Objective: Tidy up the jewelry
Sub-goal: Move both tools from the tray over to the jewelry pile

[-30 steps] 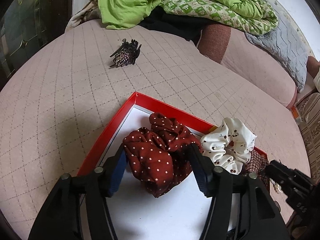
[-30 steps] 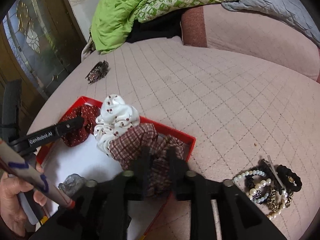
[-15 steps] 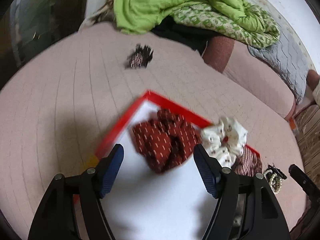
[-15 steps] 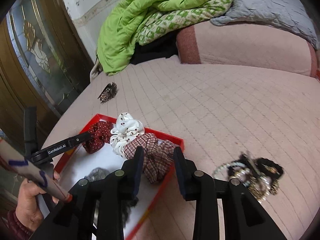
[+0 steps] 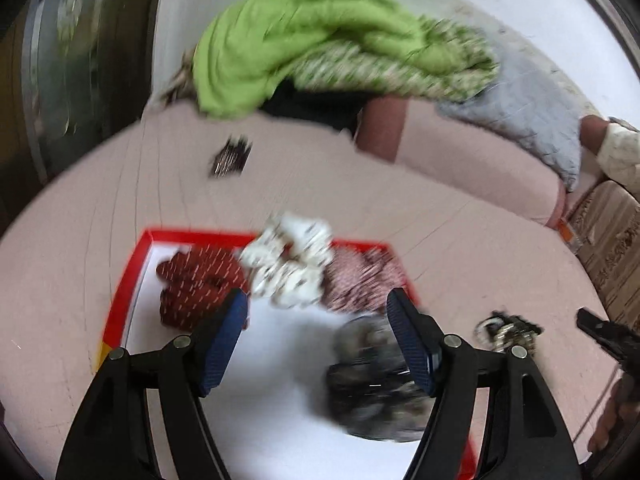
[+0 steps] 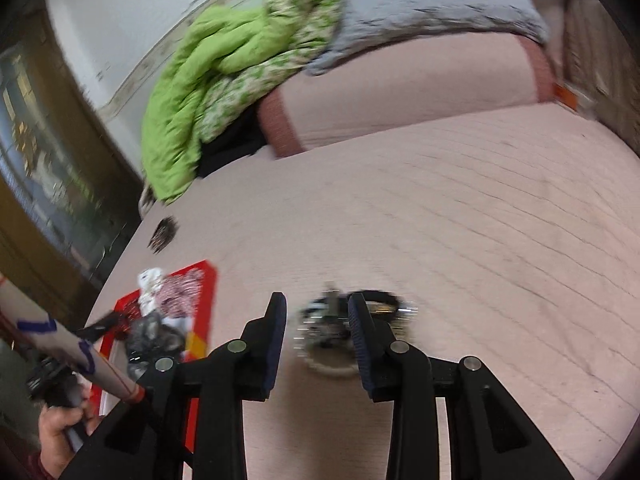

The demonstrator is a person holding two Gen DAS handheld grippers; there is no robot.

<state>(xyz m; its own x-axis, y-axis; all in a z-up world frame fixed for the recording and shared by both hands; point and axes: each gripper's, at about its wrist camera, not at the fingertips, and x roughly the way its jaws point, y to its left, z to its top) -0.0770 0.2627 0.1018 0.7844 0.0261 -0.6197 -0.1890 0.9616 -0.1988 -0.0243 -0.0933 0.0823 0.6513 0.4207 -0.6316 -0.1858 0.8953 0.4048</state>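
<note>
While both tools gape empty, the right tool (image 6: 317,312) hangs over the jewelry pile (image 6: 340,332)

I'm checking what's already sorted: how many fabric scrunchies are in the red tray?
3, along the red tray's far edge: a dark red dotted scrunchie at left, a white printed scrunchie in the middle, a plaid scrunchie at right. The blurry grey item nearer is unidentifiable.

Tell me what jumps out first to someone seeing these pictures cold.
The red tray on the pink quilted bed grabs the eye, crowded with scrunchies: dark red dotted, white printed, plaid. Next is the bright green blanket heaped at the bed's far end. A tangle of bracelets lies on the quilt just beyond the open right tool.
</note>
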